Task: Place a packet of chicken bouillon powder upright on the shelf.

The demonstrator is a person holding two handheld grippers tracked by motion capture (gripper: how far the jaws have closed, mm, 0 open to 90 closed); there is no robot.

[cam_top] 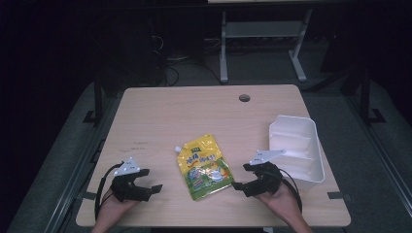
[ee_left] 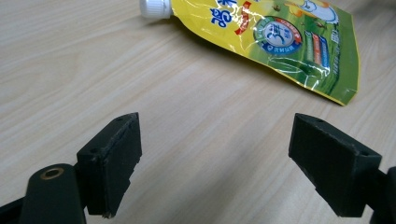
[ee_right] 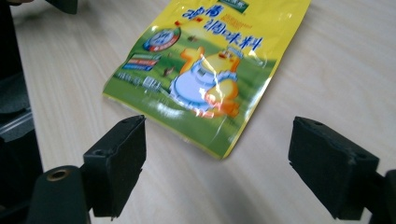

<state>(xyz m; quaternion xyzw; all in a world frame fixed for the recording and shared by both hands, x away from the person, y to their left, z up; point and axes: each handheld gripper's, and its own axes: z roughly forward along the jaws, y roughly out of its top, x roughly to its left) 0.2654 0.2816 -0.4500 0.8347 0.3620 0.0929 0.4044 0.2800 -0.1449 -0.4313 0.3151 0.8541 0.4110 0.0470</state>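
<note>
Pouch (cam_top: 203, 167), yellow-green with a white cap, lies flat mid-worktop, toward the near edge. Your left gripper (cam_top: 145, 186) sits near the near-left corner, jaws spread, holding nothing. Your right gripper (cam_top: 246, 178) is just beside the pouch's bottom corner, jaws spread. White bin (cam_top: 313, 145) sits along the right edge.

A: Is any text legible in the frames?

B: Only on the yellow spouted pouch (cam_top: 204, 167) lying flat on the table. Blue Chinese characters run across its upper face; in the right gripper view the last three read 调味料 (ee_right: 240, 38).

A: Any numerals or seals?

B: A round blue badge (ee_left: 279, 35) carries a large "3" and one character beside it. The small coloured panels beside the badge are too fine to read.
</note>
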